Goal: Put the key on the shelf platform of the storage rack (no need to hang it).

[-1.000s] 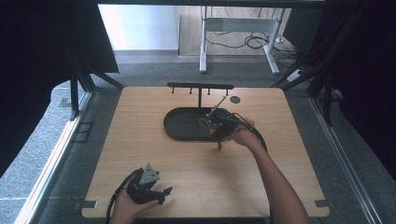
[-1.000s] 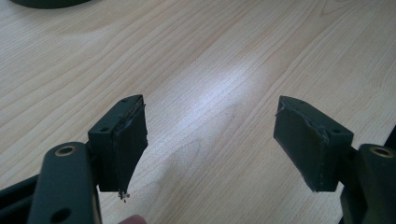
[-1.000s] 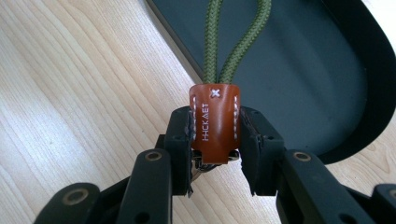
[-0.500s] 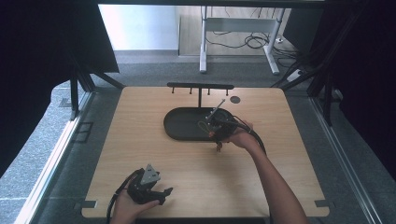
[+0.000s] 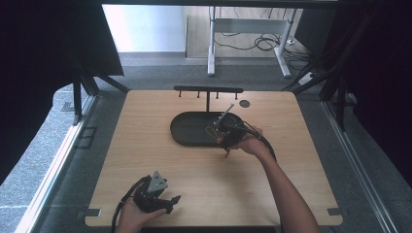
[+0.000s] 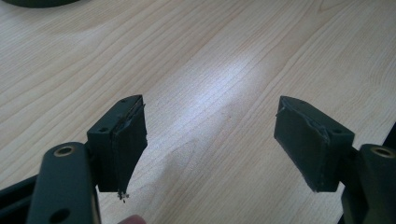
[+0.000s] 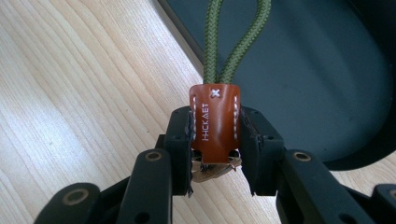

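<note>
- High view looks down on a light wooden worktop (image 5: pixel 160 160) with a dark oval tray (image 5: pixel 189 130) near its middle and a black rack with short pegs (image 5: pixel 208 90) standing just behind the tray.
- The right gripper (image 5: pixel 227 137) is held by the person's right hand (image 5: pixel 250 144) over the tray's right end, by the near rim; a thin metal piece sticks up from it toward the rack.
- In the right gripper view, its fingers (image 7: pixel 180 140) are pressed onto the two sides of a brown leather tab (image 7: pixel 214 122), which has white stitching along both edges, a small white cross stitch at the top and pale stamped lettering down its face.
- A doubled olive-green braided cord (image 7: pixel 232 39) comes out of the top of the tab and runs up over the dark tray floor (image 7: pixel 317 79).
- Something metallic shows just under the tab between the fingers; what it is cannot be told.
- The tab hangs over the tray's edge, where the rim meets the wood.
- The left gripper (image 5: pixel 154 196) sits in the person's left hand (image 5: pixel 130 218) at the near-left corner of the worktop, well apart from the tray.
- In the left gripper view, its fingers (image 6: pixel 123 140) are spread wide with nothing between them, above bare wood grain; the tray's rim (image 6: pixel 37 2) shows at the top-left corner.
</note>
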